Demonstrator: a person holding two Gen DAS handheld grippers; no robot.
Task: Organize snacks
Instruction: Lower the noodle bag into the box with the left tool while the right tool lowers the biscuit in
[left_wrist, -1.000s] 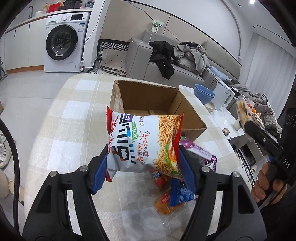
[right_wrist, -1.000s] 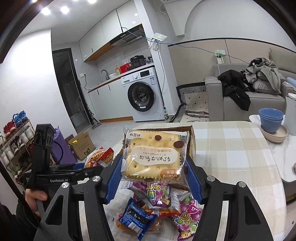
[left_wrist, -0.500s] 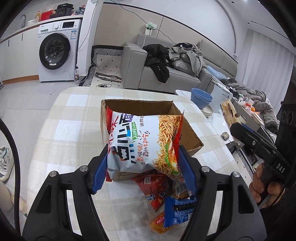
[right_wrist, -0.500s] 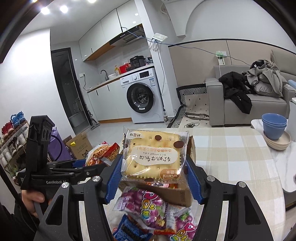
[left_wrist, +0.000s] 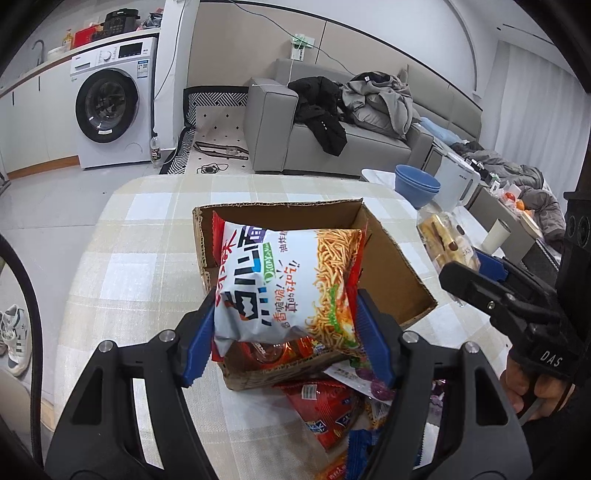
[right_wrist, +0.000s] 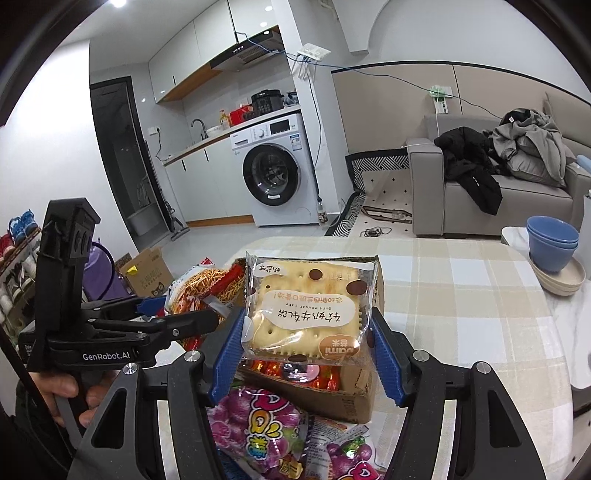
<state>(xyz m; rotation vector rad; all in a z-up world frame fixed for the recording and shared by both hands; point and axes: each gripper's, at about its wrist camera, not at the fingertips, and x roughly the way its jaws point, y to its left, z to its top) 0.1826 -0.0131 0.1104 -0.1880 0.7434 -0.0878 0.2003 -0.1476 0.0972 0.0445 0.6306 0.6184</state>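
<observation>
So we're mid-way: left gripper (left_wrist: 286, 314) clamped on the noodle bag (left_wrist: 286, 284), right gripper (right_wrist: 308, 343) clamped on the cracker pack (right_wrist: 308, 314), both over the box (left_wrist: 391, 280). Some snacks are inside already; a pile (right_wrist: 258, 432) waits at the bench's near edge.

Grey sofa (left_wrist: 354, 144), white washing machine (left_wrist: 110, 107), perhaps curtains (left_wrist: 535, 103) at right

Both grippers — left (left_wrist: 286, 334), right (right_wrist: 308, 360) — fingers clamped, angled downward.
</observation>
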